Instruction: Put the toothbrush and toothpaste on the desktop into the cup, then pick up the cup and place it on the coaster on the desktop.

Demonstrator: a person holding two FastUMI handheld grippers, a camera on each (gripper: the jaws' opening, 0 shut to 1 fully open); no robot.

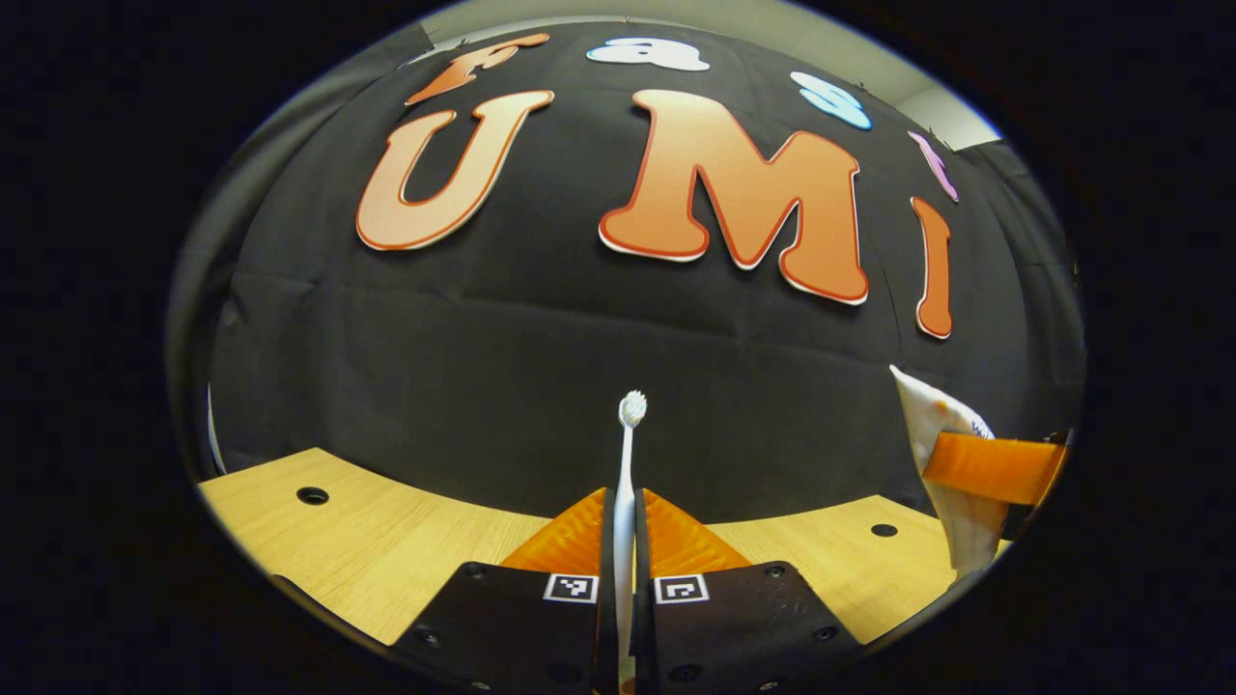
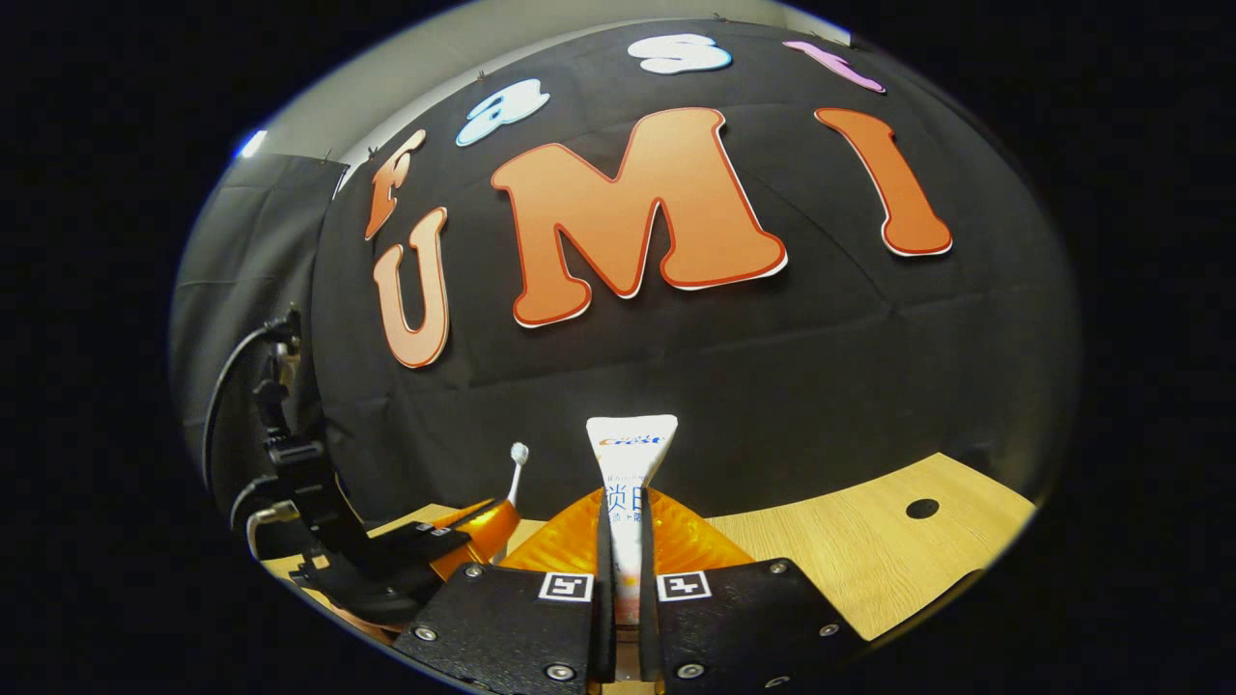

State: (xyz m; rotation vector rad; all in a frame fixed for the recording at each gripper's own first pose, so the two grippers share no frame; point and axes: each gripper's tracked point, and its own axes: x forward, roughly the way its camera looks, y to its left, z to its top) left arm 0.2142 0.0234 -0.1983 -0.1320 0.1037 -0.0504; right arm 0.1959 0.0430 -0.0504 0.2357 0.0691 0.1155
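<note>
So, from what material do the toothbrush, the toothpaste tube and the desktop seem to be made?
The toothbrush looks like smooth white plastic, with pale bristles at the top. The toothpaste tube seems to be soft plastic with a slightly glossy printed skin; its flat crimped end suggests this. The desktop shows a light wood grain with a matte finish, though it may be laminate rather than solid wood.

Light wooden tabletop with pale grain, a few small round dark holes drilled in it; another hole sits near its far right edge in the right gripper view. Black cloth backdrop hangs behind, creased. Grey-white plain wall strip above the cloth.
</note>
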